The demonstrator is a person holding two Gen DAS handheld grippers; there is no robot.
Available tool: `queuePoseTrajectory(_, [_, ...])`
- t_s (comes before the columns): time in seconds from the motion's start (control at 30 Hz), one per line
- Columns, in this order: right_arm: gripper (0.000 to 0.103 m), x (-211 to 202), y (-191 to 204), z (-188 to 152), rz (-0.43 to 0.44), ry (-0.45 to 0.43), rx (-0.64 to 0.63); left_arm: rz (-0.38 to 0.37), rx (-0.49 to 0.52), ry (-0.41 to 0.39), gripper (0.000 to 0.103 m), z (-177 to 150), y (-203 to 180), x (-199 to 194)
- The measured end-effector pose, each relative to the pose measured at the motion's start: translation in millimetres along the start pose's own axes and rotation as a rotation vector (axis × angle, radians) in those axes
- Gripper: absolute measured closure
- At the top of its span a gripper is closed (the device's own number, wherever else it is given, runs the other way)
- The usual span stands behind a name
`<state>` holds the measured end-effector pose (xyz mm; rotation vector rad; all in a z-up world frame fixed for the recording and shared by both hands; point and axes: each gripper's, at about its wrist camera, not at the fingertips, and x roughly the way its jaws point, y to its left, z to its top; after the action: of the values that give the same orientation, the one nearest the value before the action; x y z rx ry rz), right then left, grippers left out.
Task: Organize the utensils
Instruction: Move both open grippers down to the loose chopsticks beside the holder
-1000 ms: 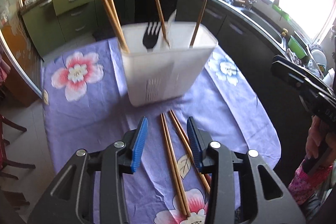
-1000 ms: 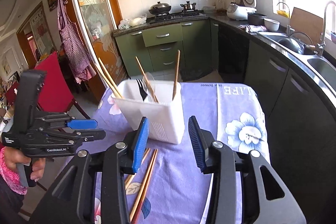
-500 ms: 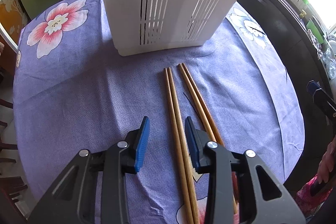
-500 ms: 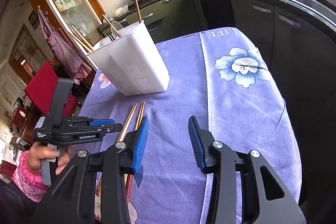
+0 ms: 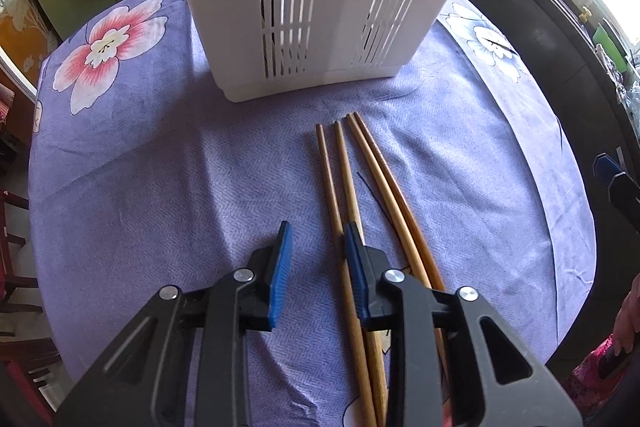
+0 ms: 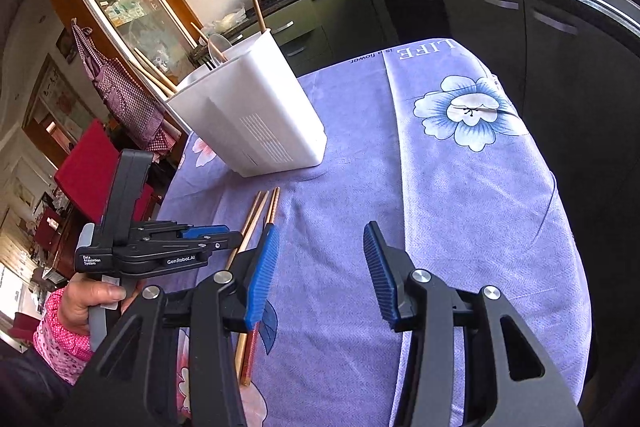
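**Spotter:** Where are the chopsticks?

**Me:** Four chopsticks lie flat on the table, side by side in two pairs, their tips just short of the white holder. I count more in the holder itself: from the right wrist view, several chopsticks stand up out of its top next to a dark fork and a pale spoon, though I can't count those sticks surely.

**Spotter:** And your left gripper?

**Me:** My left gripper points steeply down at the cloth. Its fingers have just been closing, but they are still apart and grasp nothing. The leftmost stick runs up between them, close against the right finger; I can't tell if it touches.

**Spotter:** The right one?

**Me:** My right gripper sits over bare cloth, to the right of the sticks. Its fingers have just been opening and are released, nothing between them. A hand in a pink sleeve holds the left gripper beside it.

**Spotter:** The surface?

**Me:** One table under a purple cloth with printed flowers, pink and blue. Around it, a kitchen: green cabinets, a stove with two pots, a dark counter with a sink, and a red chair.
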<state>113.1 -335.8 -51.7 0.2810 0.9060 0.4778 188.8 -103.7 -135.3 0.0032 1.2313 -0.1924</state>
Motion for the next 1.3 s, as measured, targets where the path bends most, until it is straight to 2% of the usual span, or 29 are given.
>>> queuePoseTrajectory(0.17, [0.058,2.5,1.7,-1.1,0.003,0.008,-0.003,0.017,0.011,0.0,0.079,1.4,-4.6,2.3])
queuePoseTrajectory(0.23, [0.055,4.3,3.5,-1.4,0.002,0.012,-0.008,0.026,0.01,0.001,0.084,2.0,-4.7,3.0])
queuePoseTrajectory(0.33, [0.055,8.6,7.9,-2.6,0.006,0.026,-0.021,0.031,0.006,0.005,0.093,2.0,0.7,2.8])
queuePoseTrajectory(0.57, [0.055,42.7,37.7,-4.7,-0.006,0.108,-0.122,0.019,0.0,0.0,0.094,-0.5,9.6,0.8])
queuePoseTrajectory(0.7, [0.055,79.9,60.3,-5.7,-0.079,0.172,-0.235,0.031,0.005,-0.015,0.095,-4.3,13.9,-2.0])
queuePoseTrajectory(0.87, [0.055,112.6,75.8,-7.4,-0.144,0.205,-0.304,0.04,0.017,-0.019,0.095,-11.9,21.5,-8.0])
queuePoseTrajectory(1.3, [0.055,136.9,88.3,-12.5,-0.274,0.21,-0.388,0.022,0.029,-0.04,0.094,-17.3,25.4,-11.9])
